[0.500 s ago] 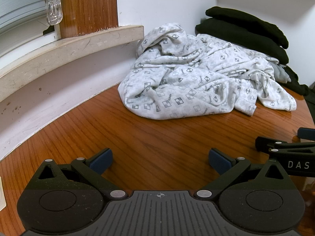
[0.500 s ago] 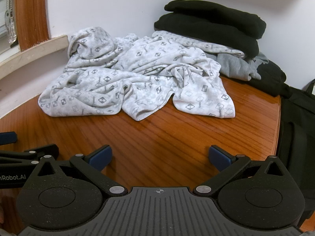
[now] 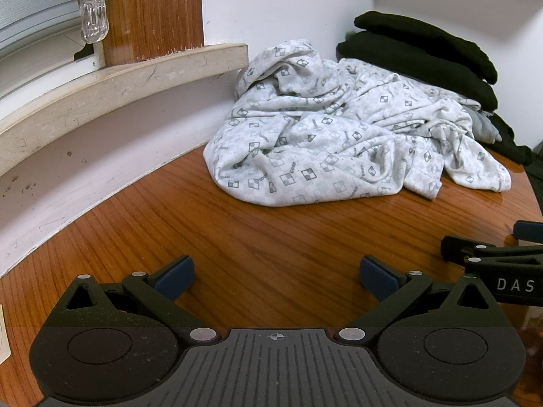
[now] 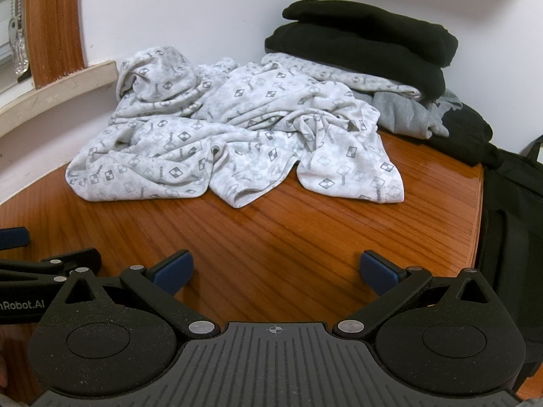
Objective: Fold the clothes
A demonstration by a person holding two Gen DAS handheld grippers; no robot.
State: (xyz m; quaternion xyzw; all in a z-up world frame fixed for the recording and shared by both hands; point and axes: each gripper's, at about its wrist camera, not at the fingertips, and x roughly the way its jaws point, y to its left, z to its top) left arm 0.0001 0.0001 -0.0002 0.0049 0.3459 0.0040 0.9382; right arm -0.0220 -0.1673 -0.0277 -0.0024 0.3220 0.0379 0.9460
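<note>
A crumpled white garment with a grey checker print [image 3: 339, 142] [image 4: 230, 139] lies heaped at the far side of the wooden table [image 3: 258, 237] [image 4: 305, 234], against the wall. My left gripper [image 3: 276, 276] hangs open over bare wood, well short of the garment, with nothing between its blue pads. Beside it, my right gripper [image 4: 276, 273] is open too, equally far from the cloth and holding nothing. Each gripper's fingers show at the edge of the other's view.
Folded black clothes [image 3: 420, 51] [image 4: 366, 47] are stacked on a grey garment [image 4: 407, 115] at the back right corner. A stone window sill [image 3: 101, 91] and wooden frame [image 3: 152, 10] run along the left. A black bag [image 4: 509, 230] hangs off the table's right edge.
</note>
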